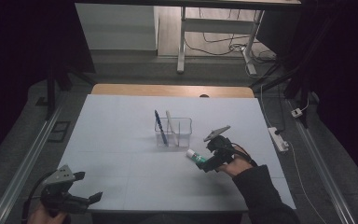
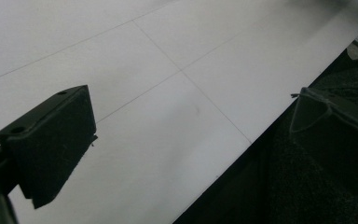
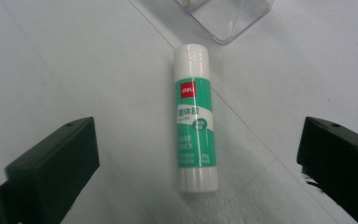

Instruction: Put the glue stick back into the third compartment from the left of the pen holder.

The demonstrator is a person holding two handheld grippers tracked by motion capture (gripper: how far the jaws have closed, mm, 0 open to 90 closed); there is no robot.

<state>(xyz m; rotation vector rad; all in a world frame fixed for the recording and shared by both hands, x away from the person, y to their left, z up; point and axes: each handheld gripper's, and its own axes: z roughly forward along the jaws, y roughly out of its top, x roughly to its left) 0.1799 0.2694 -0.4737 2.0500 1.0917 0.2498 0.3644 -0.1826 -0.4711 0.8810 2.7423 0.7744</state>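
Cylindrical glue stick (image 3: pixel 195 119) (glossy plastic) between parted right tongs (image 3: pixel 198 154).

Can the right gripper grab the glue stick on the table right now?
Probably yes. The right gripper is open with its jaws on either side of the glue stick, which lies flat on the table with nothing between them.

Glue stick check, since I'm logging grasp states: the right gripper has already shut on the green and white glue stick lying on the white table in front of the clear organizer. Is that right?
Not quite. The right gripper is open: in the right gripper view its jaws stand wide apart on either side of the glue stick, touching neither side. The stick does lie on the white table in front of the clear organizer.
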